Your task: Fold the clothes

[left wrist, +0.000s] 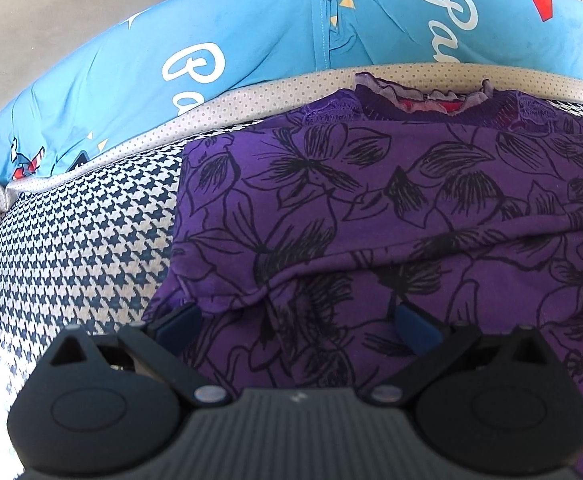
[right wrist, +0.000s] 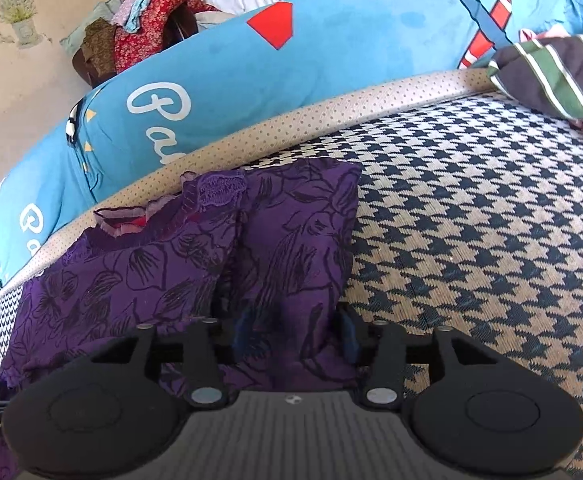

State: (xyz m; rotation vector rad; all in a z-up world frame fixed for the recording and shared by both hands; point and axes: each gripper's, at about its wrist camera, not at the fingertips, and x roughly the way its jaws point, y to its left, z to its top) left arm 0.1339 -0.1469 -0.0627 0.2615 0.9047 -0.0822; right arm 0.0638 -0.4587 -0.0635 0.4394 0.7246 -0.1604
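A purple garment with black flower outlines (left wrist: 371,200) lies on a houndstooth bed cover (left wrist: 71,248), its frilled neckline toward the far edge. My left gripper (left wrist: 295,320) hovers low over its near part, jaws wide open, blue pads (left wrist: 179,322) either side of a fabric fold, holding nothing. In the right wrist view the same garment (right wrist: 131,272) lies at left. My right gripper (right wrist: 291,332) has its jaws partly closed around a raised fold of the garment's right side (right wrist: 299,240), and the cloth fills the gap between the pads.
A long blue printed bolster (left wrist: 251,40) (right wrist: 231,80) runs along the far edge, behind a dotted beige band (right wrist: 371,96). A striped green and dark garment (right wrist: 559,72) lies at far right. A heap of clothes (right wrist: 139,32) stands beyond the bolster.
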